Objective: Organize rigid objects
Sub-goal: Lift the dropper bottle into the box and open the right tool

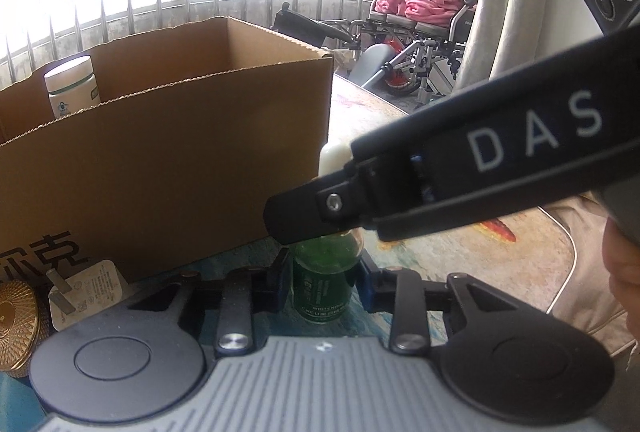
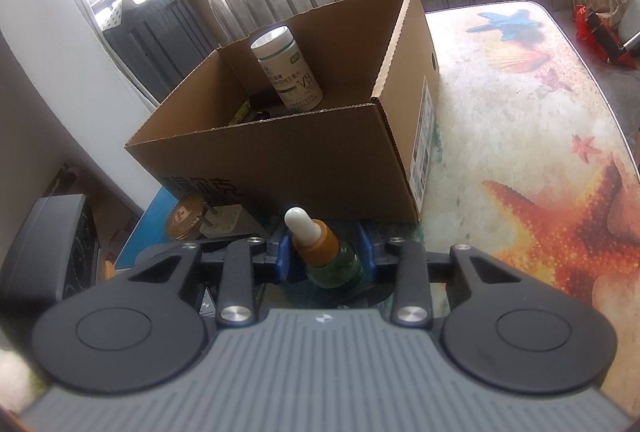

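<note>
Green dropper bottle (image 1: 322,286) upright on the patterned table (image 2: 520,120), just in front of the open cardboard box (image 2: 280,156), caught between the blue pads of both grippers at once. Left gripper (image 1: 322,272) closed on the bottle's lower body, pads pressed to its sides. Right gripper (image 2: 325,256) closed around the same bottle higher up, at the shoulder below the orange collar and white rubber bulb; from the left wrist view, its black finger (image 1: 304,214) crossing over the bottle's top, hiding the collar. White pill jar (image 2: 290,72) standing inside the box toward the far wall, a few darker items beside it too small to make out. Gold ribbed disc (image 1: 16,328) and white wall plug (image 1: 86,292) lying on the table near the box's front corner, left of the bottle. Wheelchair (image 1: 416,32) piled with a pink blanket in the background by the window bars
</note>
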